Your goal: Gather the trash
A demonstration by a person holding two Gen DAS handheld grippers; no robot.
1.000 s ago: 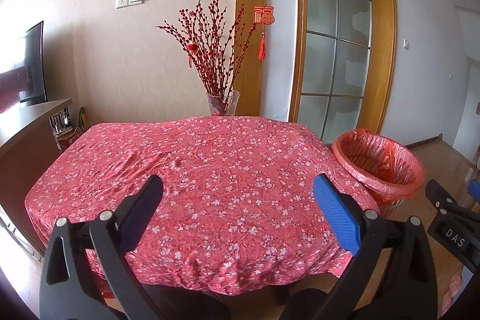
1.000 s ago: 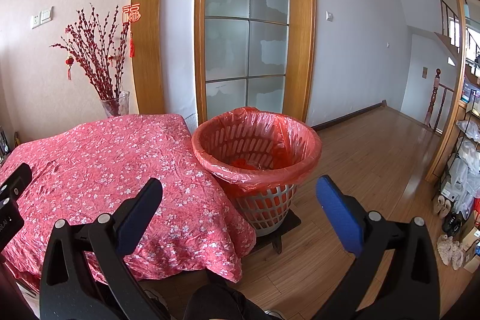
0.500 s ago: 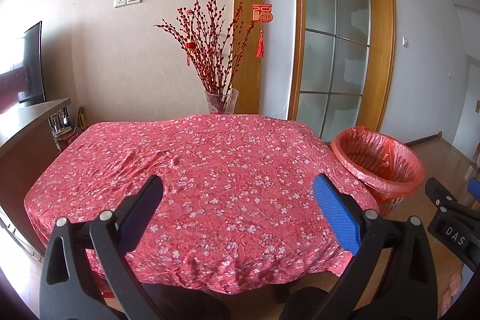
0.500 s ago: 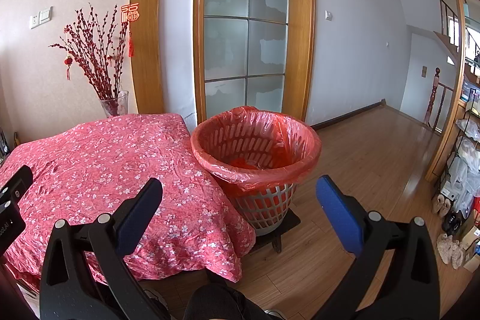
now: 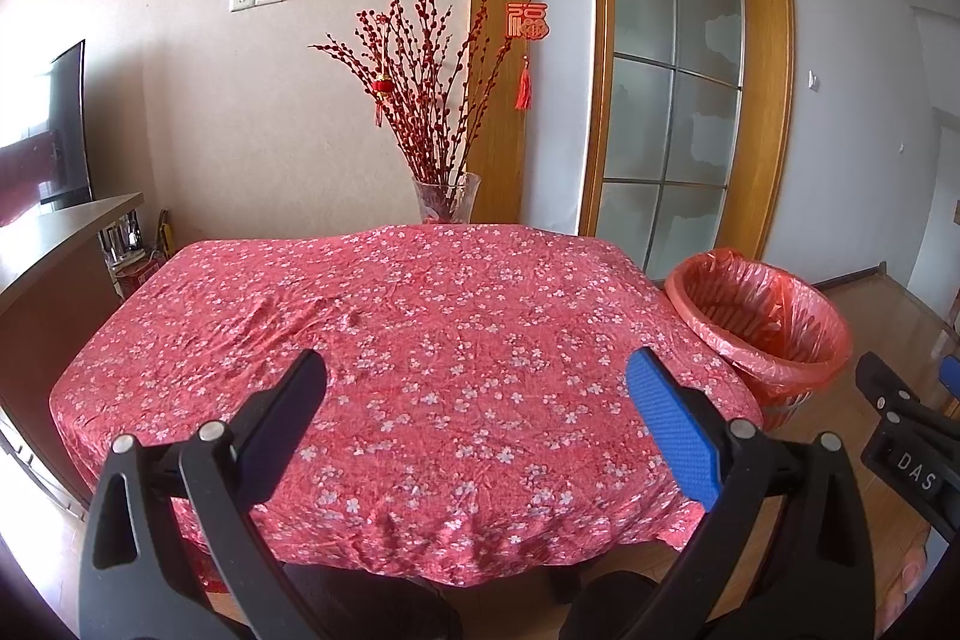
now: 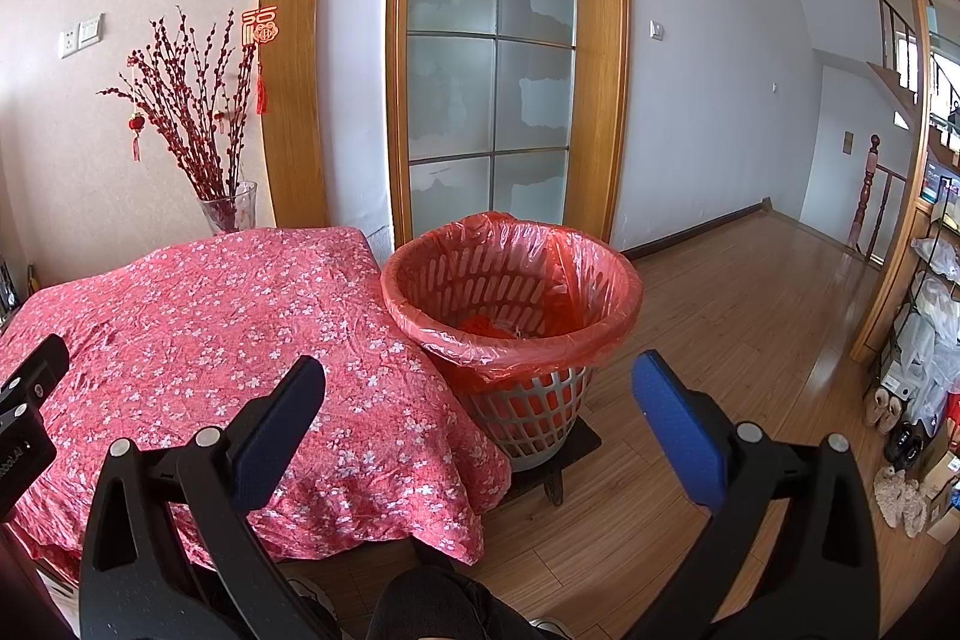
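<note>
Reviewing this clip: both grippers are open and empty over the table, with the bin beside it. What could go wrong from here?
1. The trash bin sits on a small dark stand close against the tablecloth; a bump from the right gripper might tip it.
2. The wrinkled cloth overhangs the table edge, so the left gripper could snag it.
3. The glass vase of branches behind the table might topple on a long reach.

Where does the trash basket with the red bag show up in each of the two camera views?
Left wrist view: trash basket at the right edge, beside the table.
Right wrist view: trash basket near the centre, right of the table.
Shared landmark: the vase of red branches.
</note>
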